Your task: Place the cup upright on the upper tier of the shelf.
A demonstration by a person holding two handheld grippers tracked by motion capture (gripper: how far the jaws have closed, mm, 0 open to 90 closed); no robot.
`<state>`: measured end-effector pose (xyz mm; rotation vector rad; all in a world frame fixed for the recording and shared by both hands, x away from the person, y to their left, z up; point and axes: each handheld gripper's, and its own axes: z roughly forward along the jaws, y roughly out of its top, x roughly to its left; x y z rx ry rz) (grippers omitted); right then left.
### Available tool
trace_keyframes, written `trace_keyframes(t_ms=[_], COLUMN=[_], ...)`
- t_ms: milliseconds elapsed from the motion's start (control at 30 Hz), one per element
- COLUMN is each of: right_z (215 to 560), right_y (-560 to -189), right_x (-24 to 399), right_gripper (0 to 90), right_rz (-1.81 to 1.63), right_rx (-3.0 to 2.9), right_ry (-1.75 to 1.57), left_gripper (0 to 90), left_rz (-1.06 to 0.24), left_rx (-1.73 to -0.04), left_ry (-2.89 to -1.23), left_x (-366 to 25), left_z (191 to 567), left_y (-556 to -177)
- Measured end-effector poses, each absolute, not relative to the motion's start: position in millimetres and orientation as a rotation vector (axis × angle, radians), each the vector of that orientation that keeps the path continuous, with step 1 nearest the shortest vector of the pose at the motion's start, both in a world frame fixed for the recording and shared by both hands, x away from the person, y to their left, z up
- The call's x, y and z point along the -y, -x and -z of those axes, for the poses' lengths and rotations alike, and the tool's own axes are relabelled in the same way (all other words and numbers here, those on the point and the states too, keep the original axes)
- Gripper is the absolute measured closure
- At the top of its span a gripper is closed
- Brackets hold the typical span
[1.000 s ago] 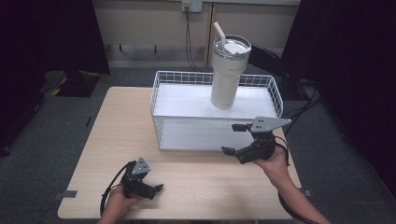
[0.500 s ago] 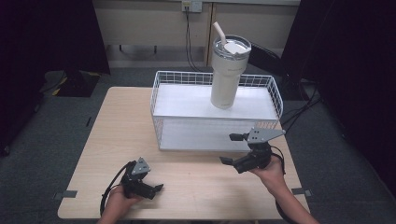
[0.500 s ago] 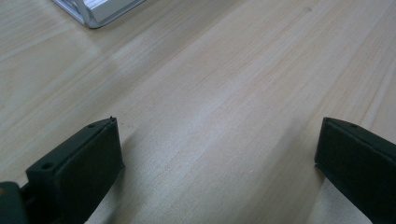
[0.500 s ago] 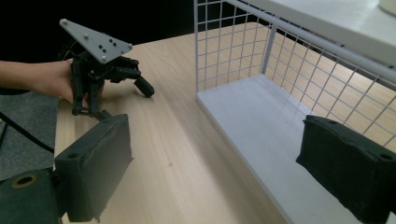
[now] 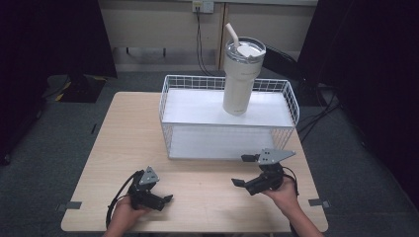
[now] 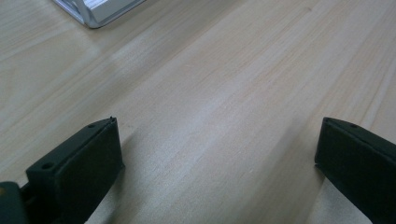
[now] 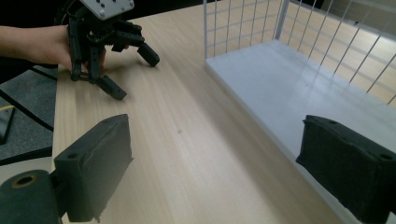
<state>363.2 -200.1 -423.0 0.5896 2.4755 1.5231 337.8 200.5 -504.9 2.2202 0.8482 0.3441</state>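
Centrally, the pale wooden table (image 5: pixel 123 148) carries all the objects and stands on a grey carpeted floor (image 5: pixel 44 148), with dark drapes to either side and a light wall panel with trailing cables behind. On the far half of the table sits a white wire basket (image 5: pixel 168 98) with a flat white floor; its near wall faces the person. Inside the basket, toward the rear right, a cream tumbler (image 5: pixel 239 81) stands upright, fitted with a lid and a straw that leans to the left. Both forearms enter from the near edge. The right hand (image 5: pixel 282 193) grips the right tongs (image 5: pixel 244 170) just in front of the basket's near right corner; their jaws point left and stand wide apart with nothing between them, the grey three-cornered plate uppermost. In the right gripper view the basket's near wall lies close beside the right jaw. The left hand (image 5: pixel 123 213) rests low at the near left of the table, holding the left tongs (image 5: pixel 166 201) close to the wood; their jaws likewise stand apart over bare table, well away from the basket and the tumbler.
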Motion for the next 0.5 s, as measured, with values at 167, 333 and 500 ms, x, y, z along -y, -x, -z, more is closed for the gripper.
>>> trace_keyframes(t_ms=[167, 333, 500], right_z=[444, 464, 481], right_y=[-359, -355, -350], right_x=[200, 201, 205], right_gripper=[8.5, 8.5, 8.5], right_rz=[-1.463, -1.378, -1.334], right_rx=[-2.517, -2.569, -2.593], right_ry=[-0.611, -0.623, -0.643], left_gripper=[0.1, 0.1, 0.1], left_rz=[-0.344, -0.344, -0.344], left_rx=[-0.848, -0.848, -0.848], left_ry=[-2.220, -2.220, -2.220], left_x=[-200, -200, -200], left_z=[505, 505, 505], left_y=[-338, -338, -338])
